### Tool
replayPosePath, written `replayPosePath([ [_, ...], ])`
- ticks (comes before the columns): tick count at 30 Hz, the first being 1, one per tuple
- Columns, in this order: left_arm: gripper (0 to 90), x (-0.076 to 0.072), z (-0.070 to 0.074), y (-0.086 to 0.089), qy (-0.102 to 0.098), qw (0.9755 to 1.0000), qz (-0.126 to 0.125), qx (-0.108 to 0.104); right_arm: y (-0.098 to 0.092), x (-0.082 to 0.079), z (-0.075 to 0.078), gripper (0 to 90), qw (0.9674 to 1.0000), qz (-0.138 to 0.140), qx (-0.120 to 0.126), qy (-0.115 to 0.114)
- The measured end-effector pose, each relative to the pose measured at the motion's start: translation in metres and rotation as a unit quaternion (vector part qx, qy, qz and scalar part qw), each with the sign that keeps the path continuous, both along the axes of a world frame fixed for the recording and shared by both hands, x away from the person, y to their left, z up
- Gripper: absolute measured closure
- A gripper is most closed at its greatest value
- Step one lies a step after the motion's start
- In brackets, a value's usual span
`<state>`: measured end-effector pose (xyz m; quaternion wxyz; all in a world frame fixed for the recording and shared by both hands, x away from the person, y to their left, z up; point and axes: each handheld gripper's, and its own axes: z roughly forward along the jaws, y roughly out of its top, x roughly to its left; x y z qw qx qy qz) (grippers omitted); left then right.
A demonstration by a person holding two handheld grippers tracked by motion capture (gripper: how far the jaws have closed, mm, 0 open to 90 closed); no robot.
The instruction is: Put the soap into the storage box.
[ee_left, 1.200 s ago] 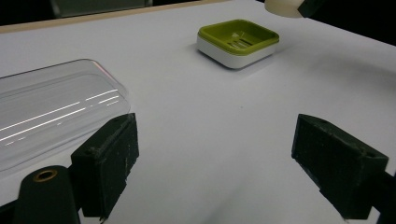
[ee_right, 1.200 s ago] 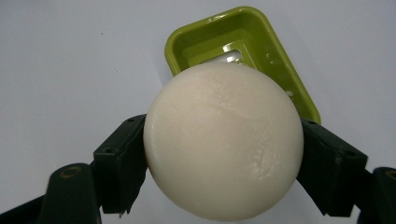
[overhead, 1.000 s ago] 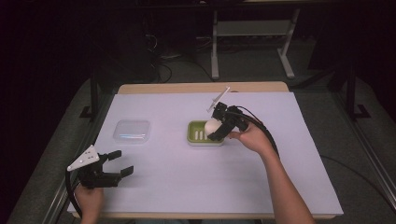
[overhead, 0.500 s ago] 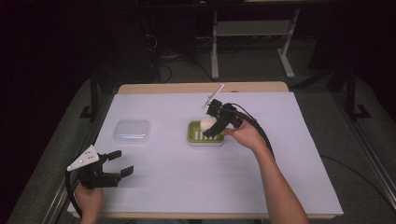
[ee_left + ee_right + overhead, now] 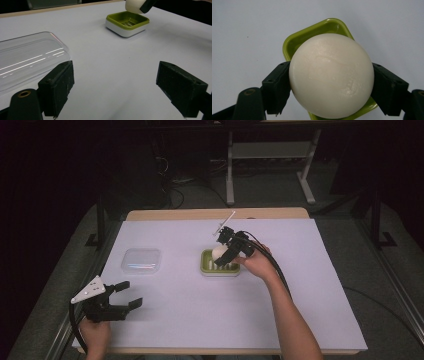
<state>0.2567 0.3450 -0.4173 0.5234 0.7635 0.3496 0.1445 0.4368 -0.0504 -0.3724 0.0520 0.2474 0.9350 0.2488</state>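
Observation:
A round cream-white soap bar [image 5: 331,75] sits clamped between the black jaws of my right gripper [image 5: 223,255], held just above a green soap dish [image 5: 218,266] with a white base near the table's middle. From the left gripper view the same dish [image 5: 127,23] lies far ahead, with the soap bar [image 5: 133,6] hovering over its far edge. My left gripper [image 5: 125,296] rests near the front left corner of the table, open, with nothing between its pads [image 5: 58,86].
A clear plastic lid [image 5: 141,260] lies flat on the white table cover [image 5: 310,285], left of the dish and ahead of my left gripper. Metal stand legs and cables stand on the floor behind the table.
My right gripper has lifted the soap bar slightly up and away from the dish. The left gripper has stayed in place.

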Motion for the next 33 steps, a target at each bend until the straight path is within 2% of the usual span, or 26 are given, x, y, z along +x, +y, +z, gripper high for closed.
replayPosePath([
  [16,14.5,0.0,0.0,0.0,0.0,1.0,0.0,-0.002,0.005,0.006,-0.014,23.0,0.9998,-0.014,-0.008,0.007],
  [33,14.5,0.0,0.0,0.0,0.0,1.0,-0.001,0.0,0.007,0.008,-0.022,23.0,0.9996,-0.022,-0.015,0.013],
])
